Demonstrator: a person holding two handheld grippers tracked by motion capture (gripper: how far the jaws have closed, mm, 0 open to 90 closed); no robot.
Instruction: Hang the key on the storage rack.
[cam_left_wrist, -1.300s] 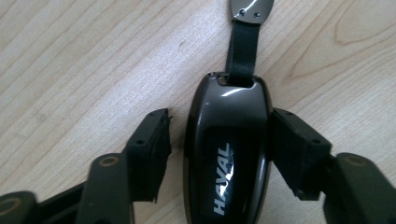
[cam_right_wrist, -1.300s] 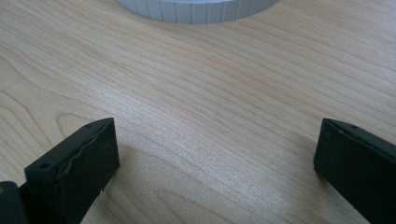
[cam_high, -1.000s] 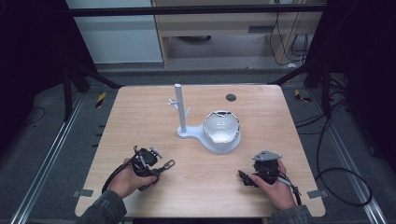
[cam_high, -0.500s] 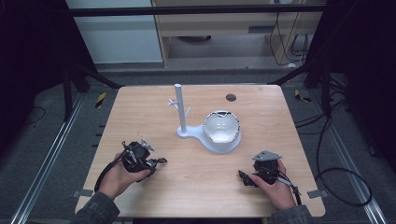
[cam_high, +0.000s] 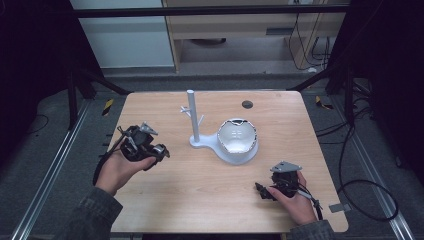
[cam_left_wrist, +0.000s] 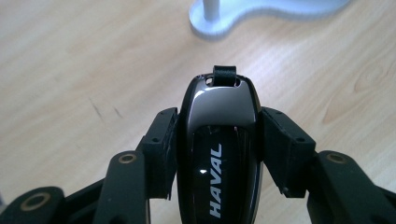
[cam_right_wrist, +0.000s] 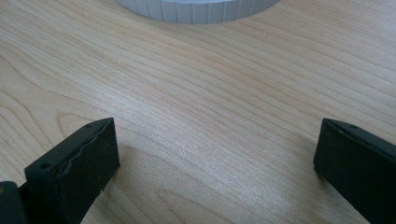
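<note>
Between the jaws of the left gripper (cam_left_wrist: 217, 154) sits a black car key fob (cam_left_wrist: 218, 154) marked HAVAL, pinched across its two long sides and held just above the wooden table (cam_high: 200, 185) at its left side. It looks small, light and rigid, but its glossy, rounded shell is likely slippery, so a squeeze on the flat flanks near the middle seems safest. At its tip, a short black strap loop (cam_left_wrist: 224, 73) points toward the white key stand (cam_high: 220, 142), whose post carries small pegs beside a bowl. Near the table's front right, the right gripper (cam_right_wrist: 215, 163) has its jaws spread wide, holding nothing.
</note>
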